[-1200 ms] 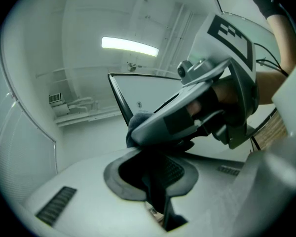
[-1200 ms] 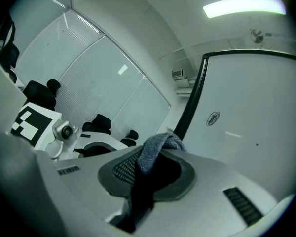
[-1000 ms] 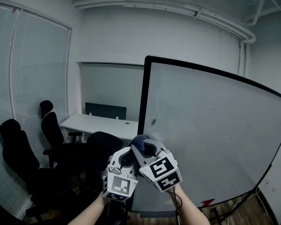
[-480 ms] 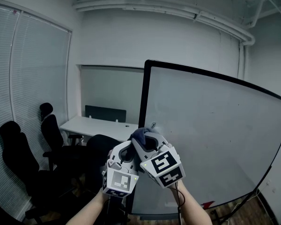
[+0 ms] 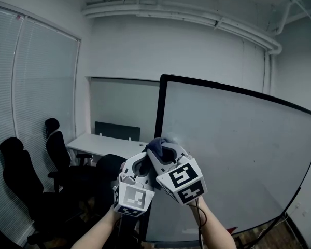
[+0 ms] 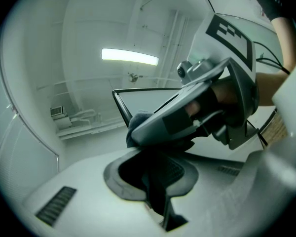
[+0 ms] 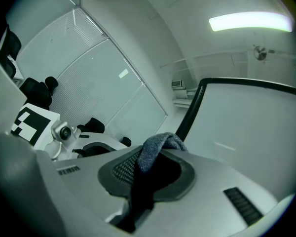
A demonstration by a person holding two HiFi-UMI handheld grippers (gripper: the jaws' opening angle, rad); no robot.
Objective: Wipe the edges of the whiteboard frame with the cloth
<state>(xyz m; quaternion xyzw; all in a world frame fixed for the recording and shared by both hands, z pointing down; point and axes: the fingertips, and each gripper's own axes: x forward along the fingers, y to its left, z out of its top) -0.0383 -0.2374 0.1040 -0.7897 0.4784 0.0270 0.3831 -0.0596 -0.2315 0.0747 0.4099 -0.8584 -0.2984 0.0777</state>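
R gripper [image 5: 164,152] jaws pinch a grey cloth [image 5: 156,144]. The cloth sits at the black L edge of the whiteboard frame [image 5: 158,110], approx. mid-height, and looks to be touching it. L gripper [image 5: 138,166] is just beside the R one, touching it. Its jaws are pressed together w/ nothing clear between them. Both are held up in front of the board. Office chairs [image 5: 20,178] and a counter [image 5: 101,141] are behind, by the blinds.

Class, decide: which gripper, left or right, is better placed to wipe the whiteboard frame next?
Right: the right gripper clamps the cloth beside the whiteboard frame; the left gripper holds nothing.
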